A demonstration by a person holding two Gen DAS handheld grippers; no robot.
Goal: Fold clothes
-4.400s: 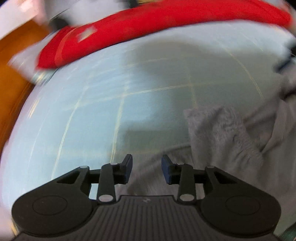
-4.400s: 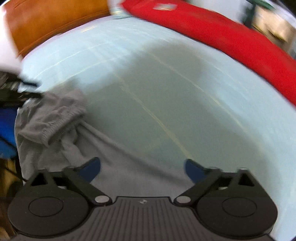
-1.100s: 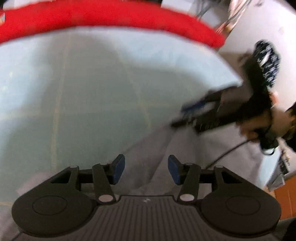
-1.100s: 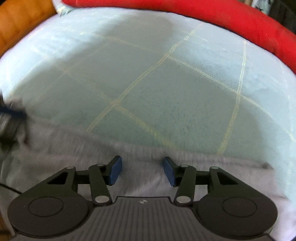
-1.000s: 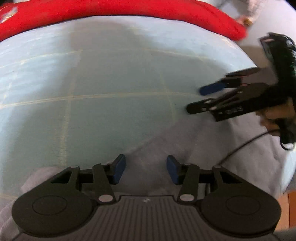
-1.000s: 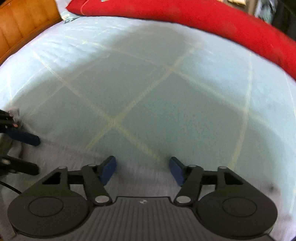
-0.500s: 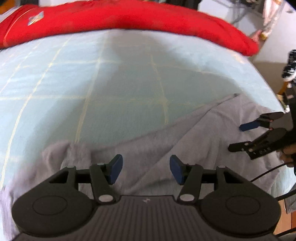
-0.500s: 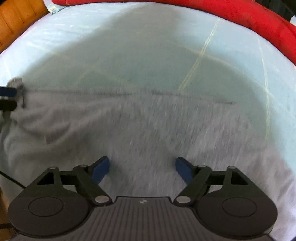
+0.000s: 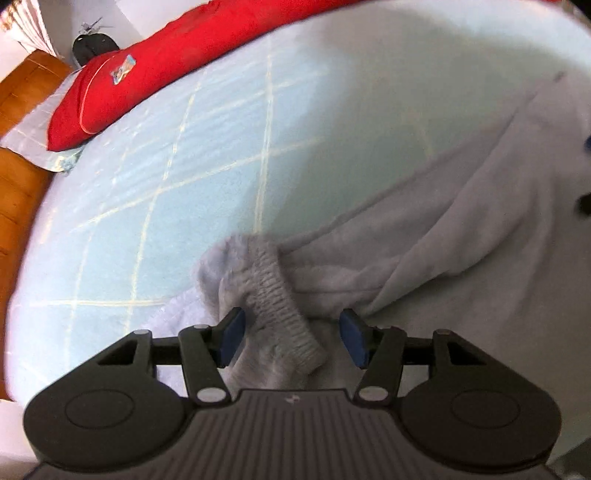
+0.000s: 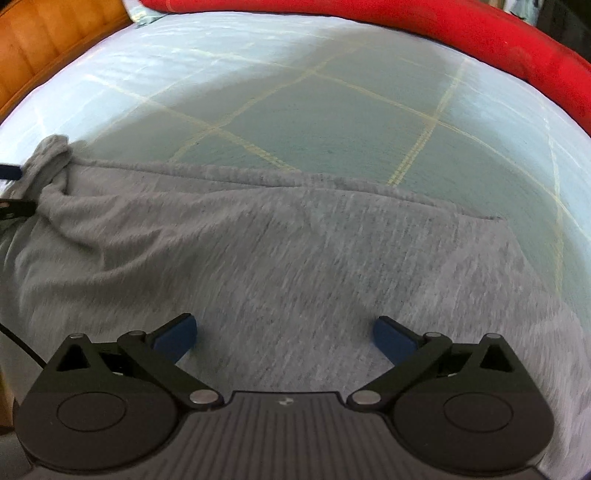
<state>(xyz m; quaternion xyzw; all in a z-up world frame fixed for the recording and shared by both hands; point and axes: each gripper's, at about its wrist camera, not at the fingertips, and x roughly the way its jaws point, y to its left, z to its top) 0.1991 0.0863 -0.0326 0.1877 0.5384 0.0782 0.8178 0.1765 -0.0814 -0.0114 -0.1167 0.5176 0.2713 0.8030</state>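
A grey garment (image 9: 461,221) lies spread across the light blue checked bed sheet (image 9: 184,166). Its ribbed elastic waistband (image 9: 273,288) is bunched up at one end. My left gripper (image 9: 291,338) points down over that band, which lies loose between the parted jaws; neither pad presses on it. My right gripper (image 10: 282,338) hovers over the flat part of the garment (image 10: 295,240). Its jaws are opening wide, with only flat cloth beneath them. The left gripper's fingertips (image 10: 11,171) show at the left edge of the right wrist view, by the bunched end.
A long red cushion (image 9: 166,62) lies along the far side of the bed, and also shows in the right wrist view (image 10: 480,33). Wooden boards (image 9: 18,110) border the bed on the left. Bare sheet (image 10: 314,110) stretches beyond the garment.
My left view has swung left onto the bunched waistband, which now sits between its jaws. The right jaws have spread much wider, and the garment now lies flat beneath them.
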